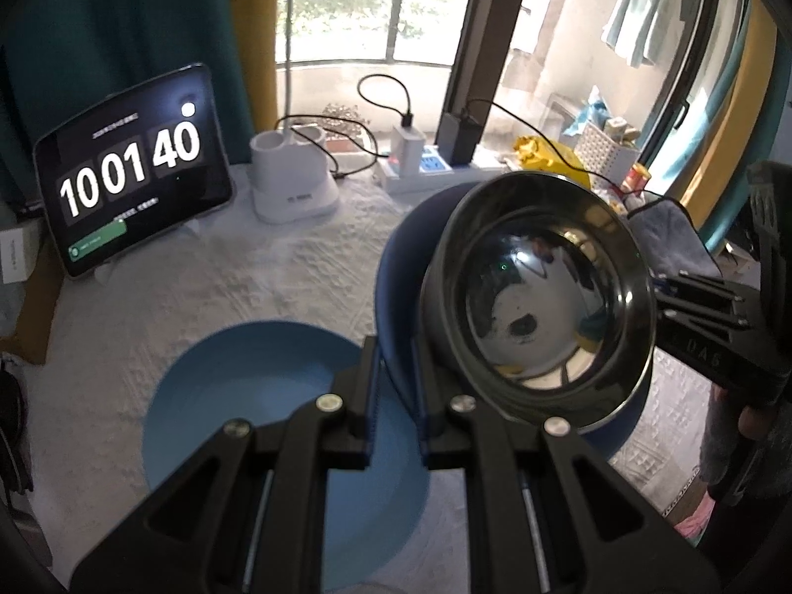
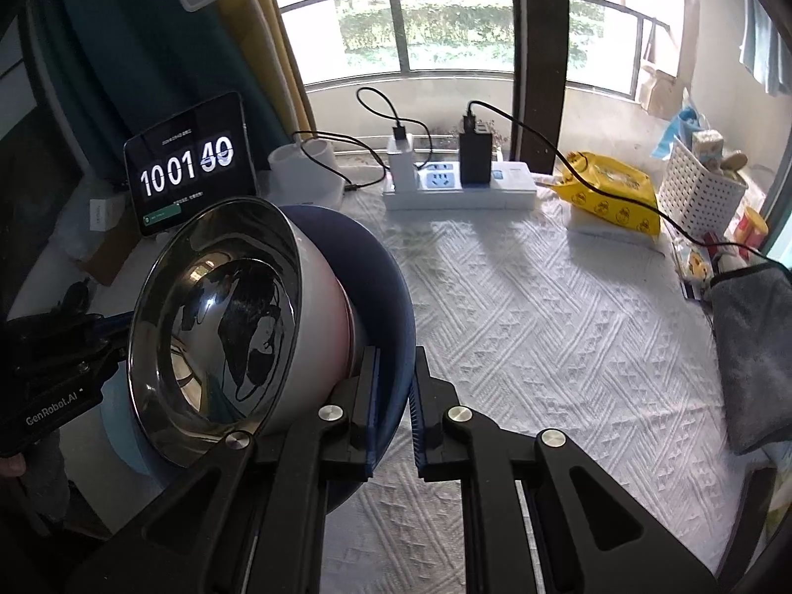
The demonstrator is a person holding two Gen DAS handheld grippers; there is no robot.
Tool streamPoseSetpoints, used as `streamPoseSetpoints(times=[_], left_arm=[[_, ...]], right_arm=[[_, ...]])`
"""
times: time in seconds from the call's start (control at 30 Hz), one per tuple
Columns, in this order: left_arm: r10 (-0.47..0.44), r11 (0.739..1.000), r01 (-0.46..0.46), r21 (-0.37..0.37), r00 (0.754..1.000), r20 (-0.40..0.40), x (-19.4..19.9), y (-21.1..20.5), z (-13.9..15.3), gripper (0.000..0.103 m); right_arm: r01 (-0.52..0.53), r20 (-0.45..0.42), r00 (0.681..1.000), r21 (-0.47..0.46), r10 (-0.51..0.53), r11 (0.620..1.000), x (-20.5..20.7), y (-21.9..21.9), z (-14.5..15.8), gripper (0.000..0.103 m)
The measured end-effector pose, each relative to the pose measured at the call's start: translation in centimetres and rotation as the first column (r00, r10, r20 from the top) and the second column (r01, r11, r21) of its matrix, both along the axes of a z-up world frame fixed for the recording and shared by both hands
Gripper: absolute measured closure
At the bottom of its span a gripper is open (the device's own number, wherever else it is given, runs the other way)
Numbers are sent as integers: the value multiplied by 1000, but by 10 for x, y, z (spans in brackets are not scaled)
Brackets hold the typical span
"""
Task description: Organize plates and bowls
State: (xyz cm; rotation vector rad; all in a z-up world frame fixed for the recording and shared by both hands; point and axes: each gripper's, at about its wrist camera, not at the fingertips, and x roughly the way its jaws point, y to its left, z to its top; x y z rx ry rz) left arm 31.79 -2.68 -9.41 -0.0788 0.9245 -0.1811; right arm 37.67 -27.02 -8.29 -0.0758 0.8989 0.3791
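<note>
Across the table (image 2: pixel 544 321), under white woven cloth: clutter pushed to the far edge, namely tablet (image 1: pixel 133 168), power strip (image 2: pixel 460 188) and yellow bag (image 2: pixel 614 193), probably to leave the middle free for stacking.

Flat on the cloth at the near left: a light plate (image 1: pixel 257 396), bare, likely the base of the stack being built.

Above it and a little to the right, clear of the cloth: a dark plate (image 1: pixel 396 267), carried by two opposite rims. Needs both hands, judging by the load, since a single pinch at one edge would let it tip.

Nested in the dark plate: a steel bowl (image 1: pixel 539 292), mouth open, leaning toward one rim rather than sitting centred. Nothing grips it, so only the plate's raised wall keeps it from sliding. Best held level while carried.

Pinched shut on the dark plate's left rim: left gripper (image 1: pixel 396 371), jaws almost fully closed with only the thin edge between the pads. Same on the opposite rim: right gripper (image 2: pixel 396 381), clamped narrow on the plate. Grip set at the rim because the bowl fills the middle.

Next, at a guess: lowering the pair onto the light plate, slowly enough to keep the loose bowl still.
</note>
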Motion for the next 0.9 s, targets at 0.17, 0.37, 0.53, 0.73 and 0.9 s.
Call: streamPoseSetpoints(times=[0.17,0.37,0.53,0.73,0.9], left_arm=[[20,1000,-20,-5,1000,5,-7,15,4,91],[44,999,-44,-4,999,5,-15,29,6,91],[65,998,-65,-3,998,8,-21,41,8,91],[89,996,-89,0,996,8,-27,55,8,91],[106,994,-106,-1,994,-1,-29,65,4,91]], right_arm=[[-17,11,1000,-7,17,1000,-2,15,7,91],[-42,13,999,-6,42,999,-3,33,11,91],[-62,16,998,-4,63,998,-5,47,13,91],[-89,12,996,-5,89,996,-6,63,12,91],[-104,2,995,-7,104,995,-6,75,8,91]])
